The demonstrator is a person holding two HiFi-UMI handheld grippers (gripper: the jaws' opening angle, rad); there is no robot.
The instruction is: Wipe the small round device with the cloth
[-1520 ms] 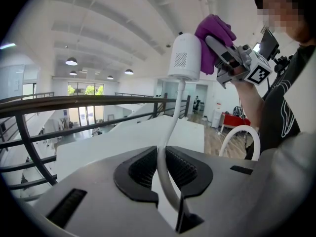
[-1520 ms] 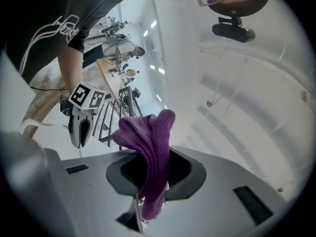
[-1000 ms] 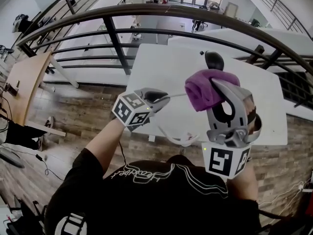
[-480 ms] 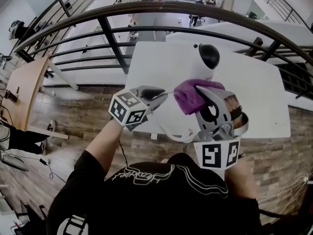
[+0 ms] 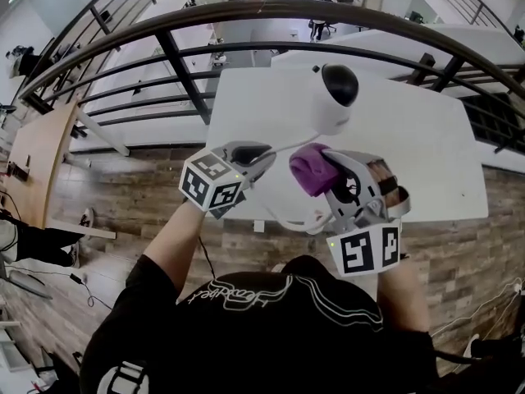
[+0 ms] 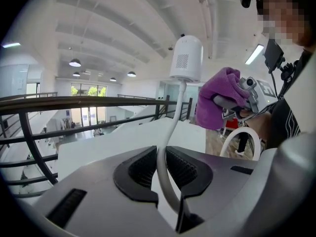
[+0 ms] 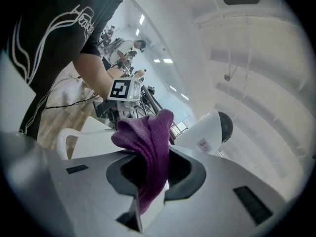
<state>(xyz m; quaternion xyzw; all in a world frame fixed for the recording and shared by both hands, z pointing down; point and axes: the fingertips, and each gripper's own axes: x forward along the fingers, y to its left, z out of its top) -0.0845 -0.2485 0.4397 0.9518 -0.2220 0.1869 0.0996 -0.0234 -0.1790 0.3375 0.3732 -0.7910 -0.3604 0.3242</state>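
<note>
Left gripper (image 6: 165, 171) jaws pinch the white cable (image 6: 174, 113); right gripper (image 7: 152, 172) jaws are clamped on the purple cloth (image 7: 150, 132). At the cable's top end, the small round device (image 5: 332, 97) is held in the air over the white desk (image 5: 426, 154). The cloth is bunched just below the device, contact unclear. The left gripper view catches a dotted grille on the device's back; the right gripper view shows a label and its black dome instead.

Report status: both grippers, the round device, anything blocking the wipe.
Left gripper shut on white cable, device raised on it. Right gripper shut on purple cloth, just short of device. Nothing between them.
</note>
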